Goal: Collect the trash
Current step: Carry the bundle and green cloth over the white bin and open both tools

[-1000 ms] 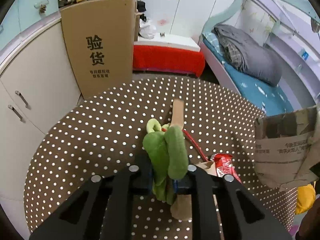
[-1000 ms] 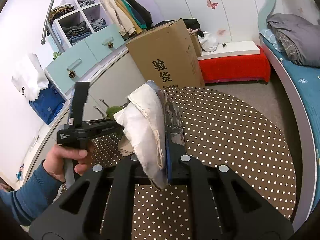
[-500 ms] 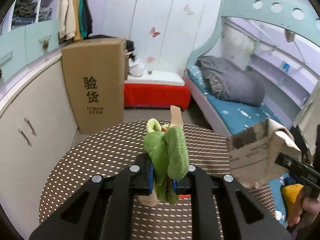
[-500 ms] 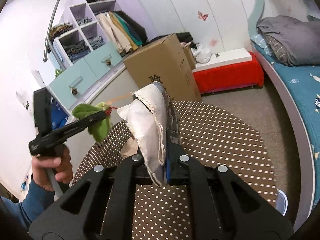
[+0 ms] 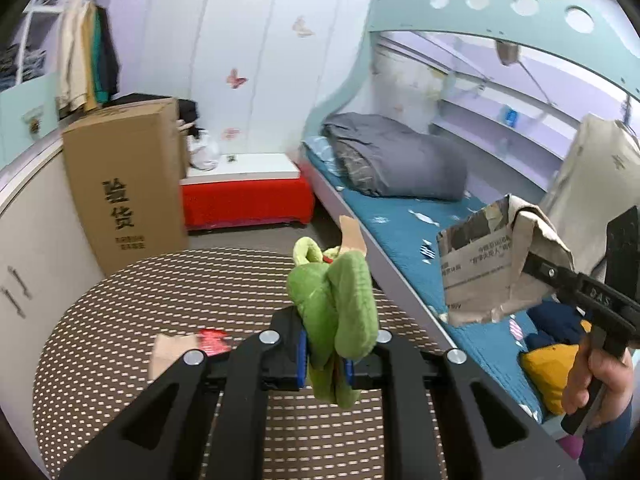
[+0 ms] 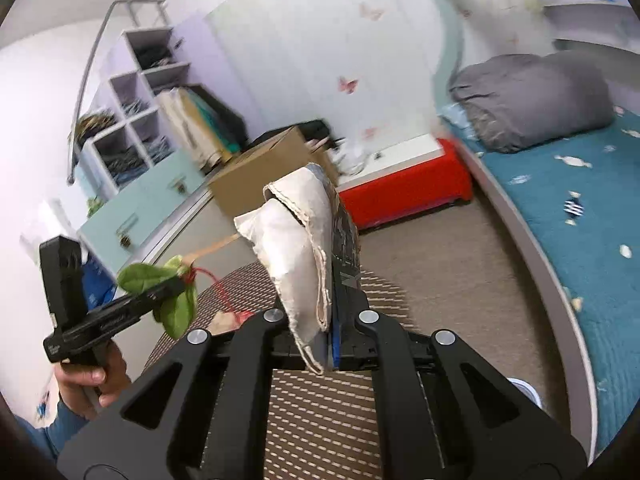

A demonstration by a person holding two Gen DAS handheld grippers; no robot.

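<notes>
Now both claws lifted off bench [image 5: 120, 320]: left claw [image 5: 325, 356] clamps green leaves [image 5: 336, 312], right claw [image 6: 326, 344] clamps newspaper bag [image 6: 300, 248]; red wrapper [image 5: 212, 340] remains on bench.

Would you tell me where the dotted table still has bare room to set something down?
The dotted table is bare across its far half, toward the cardboard box and red bench. Its near-left part is crowded: a red wrapper and tan paper scrap lie there.
</notes>
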